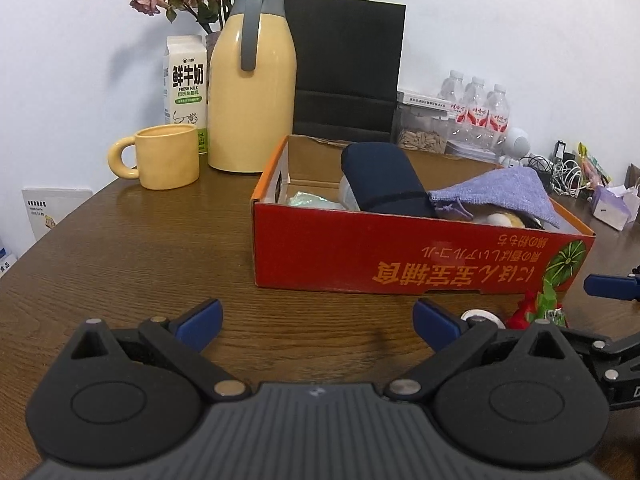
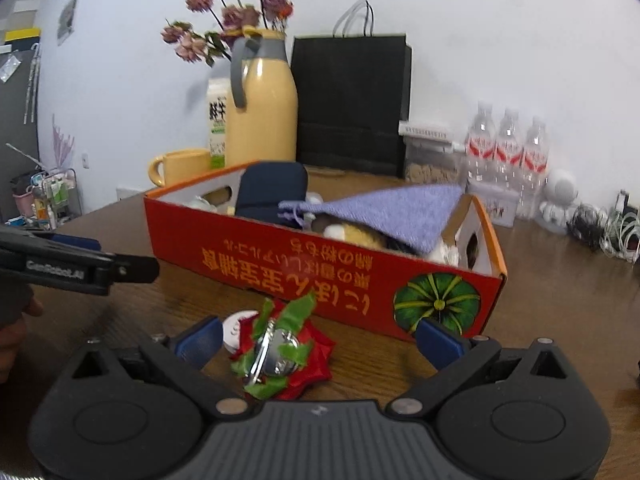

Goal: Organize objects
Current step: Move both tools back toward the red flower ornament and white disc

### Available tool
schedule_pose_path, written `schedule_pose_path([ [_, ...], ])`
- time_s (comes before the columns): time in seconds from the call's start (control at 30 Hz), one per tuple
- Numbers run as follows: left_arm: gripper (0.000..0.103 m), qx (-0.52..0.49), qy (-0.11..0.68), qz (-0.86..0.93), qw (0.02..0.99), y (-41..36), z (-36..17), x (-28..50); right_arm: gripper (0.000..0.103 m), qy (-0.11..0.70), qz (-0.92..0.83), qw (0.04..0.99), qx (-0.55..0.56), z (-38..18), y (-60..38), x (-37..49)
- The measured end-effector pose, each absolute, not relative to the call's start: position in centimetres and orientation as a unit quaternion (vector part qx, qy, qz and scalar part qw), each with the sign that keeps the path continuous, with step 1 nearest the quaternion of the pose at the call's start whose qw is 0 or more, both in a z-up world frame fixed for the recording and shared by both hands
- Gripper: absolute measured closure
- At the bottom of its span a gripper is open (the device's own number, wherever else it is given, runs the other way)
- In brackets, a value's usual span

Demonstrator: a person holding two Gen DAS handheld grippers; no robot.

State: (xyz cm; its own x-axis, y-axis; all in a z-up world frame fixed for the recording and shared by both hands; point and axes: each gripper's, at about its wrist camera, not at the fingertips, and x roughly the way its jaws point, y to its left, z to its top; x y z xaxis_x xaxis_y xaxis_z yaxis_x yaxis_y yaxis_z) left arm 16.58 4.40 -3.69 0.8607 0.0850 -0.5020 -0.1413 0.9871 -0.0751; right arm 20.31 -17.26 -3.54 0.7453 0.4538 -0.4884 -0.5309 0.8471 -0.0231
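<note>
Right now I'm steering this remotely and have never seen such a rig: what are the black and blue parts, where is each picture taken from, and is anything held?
Each picture comes from a fisheye camera mounted on a handheld two-finger gripper, looking forward along its blue-tipped fingers. The left gripper is open over bare wooden table, holding nothing. The right gripper is also open, with a red and green ornament with a silver bell lying on the table between its fingers, not gripped. A small white round thing lies beside it. Behind stands a red cardboard box already holding a dark pouch and a purple cloth bag. A yellow mug and thermos stand at the back left.
</note>
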Motion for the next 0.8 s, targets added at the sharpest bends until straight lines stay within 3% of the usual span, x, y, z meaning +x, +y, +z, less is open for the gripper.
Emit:
schedule_pose_path([
  [0.2,0.000,-0.055,0.261,0.060,0.962,4.33,-3.71,16.69,0.002,0.263,0.261,0.925,-0.082,-3.95,-16.67,20.90],
  [0.33,0.000,-0.055,0.263,0.061,0.961,4.35,-3.78,16.74,0.026,0.268,0.263,0.923,-0.081,-4.06,-16.39,21.03],
  [0.37,0.000,-0.055,0.263,0.061,0.961,4.35,-3.79,16.74,0.042,0.267,0.267,0.922,-0.080,-4.04,-16.39,20.97],
  [0.43,0.000,-0.054,0.263,0.063,0.961,4.34,-3.81,16.77,0.063,0.266,0.274,0.921,-0.078,-3.97,-16.37,20.96],
  [0.8,0.000,-0.055,0.267,0.071,0.960,4.27,-3.92,16.90,0.067,0.242,0.263,0.931,-0.075,-3.55,-16.62,20.57],
])
